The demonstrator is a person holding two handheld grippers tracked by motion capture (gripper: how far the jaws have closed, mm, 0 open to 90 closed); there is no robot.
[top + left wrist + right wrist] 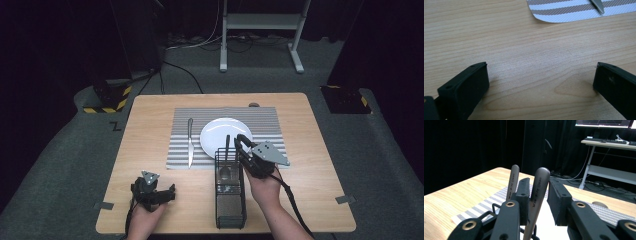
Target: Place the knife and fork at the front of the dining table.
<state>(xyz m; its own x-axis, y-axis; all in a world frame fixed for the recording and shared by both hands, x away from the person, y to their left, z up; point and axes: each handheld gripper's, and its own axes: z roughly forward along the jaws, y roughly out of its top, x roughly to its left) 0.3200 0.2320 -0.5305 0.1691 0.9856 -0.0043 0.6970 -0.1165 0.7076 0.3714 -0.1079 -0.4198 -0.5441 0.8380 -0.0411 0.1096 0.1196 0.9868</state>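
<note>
A black wire cutlery basket [230, 200] stands at the table's front centre, just below a white plate [220, 132] on a striped placemat [270, 120]. My right gripper [239, 145] is at the basket's far end. In the right gripper view my right gripper [539, 182] is shut on an upright grey utensil handle [540, 182]. A second handle [512, 180] stands just outside its left jaw. A spoon bowl [226, 172] lies inside the basket. My left gripper [167, 192] rests low at the front left, open and with nothing in it, jaws wide over bare wood [540, 75].
A table knife [190, 142] lies on the placemat left of the plate; its near end [597, 6] and the mat's corner [564, 12] sit ahead of my left gripper. Small grey tabs mark the table's front corners. A white desk frame [260, 22] stands beyond the table.
</note>
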